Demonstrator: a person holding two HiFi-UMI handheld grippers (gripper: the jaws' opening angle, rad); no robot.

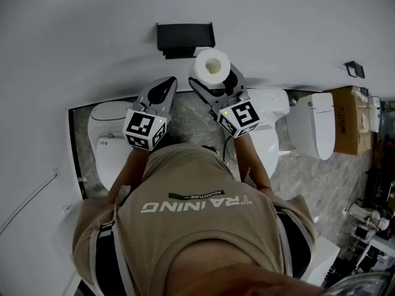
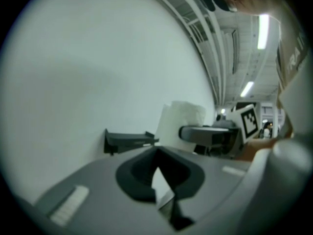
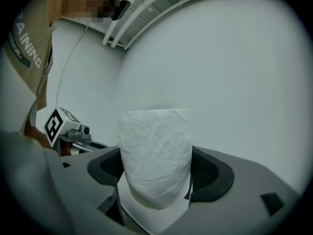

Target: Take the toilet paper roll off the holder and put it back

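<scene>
The white toilet paper roll (image 1: 210,65) is off the black wall holder (image 1: 185,39) and sits just below and right of it. My right gripper (image 1: 214,79) is shut on the roll, one jaw on each side; in the right gripper view the roll (image 3: 155,155) stands upright between the dark pads (image 3: 211,173). My left gripper (image 1: 165,86) points up at the wall left of the roll, shut and holding nothing. In the left gripper view the holder (image 2: 128,141) juts out empty from the wall, with the roll (image 2: 180,122) and the right gripper beyond it.
A plain white wall fills the space ahead. Below stand three white toilets, one at the left (image 1: 102,134), one in the middle (image 1: 266,123) and one at the right (image 1: 311,125), on marble floor. A cardboard box (image 1: 347,119) stands at far right.
</scene>
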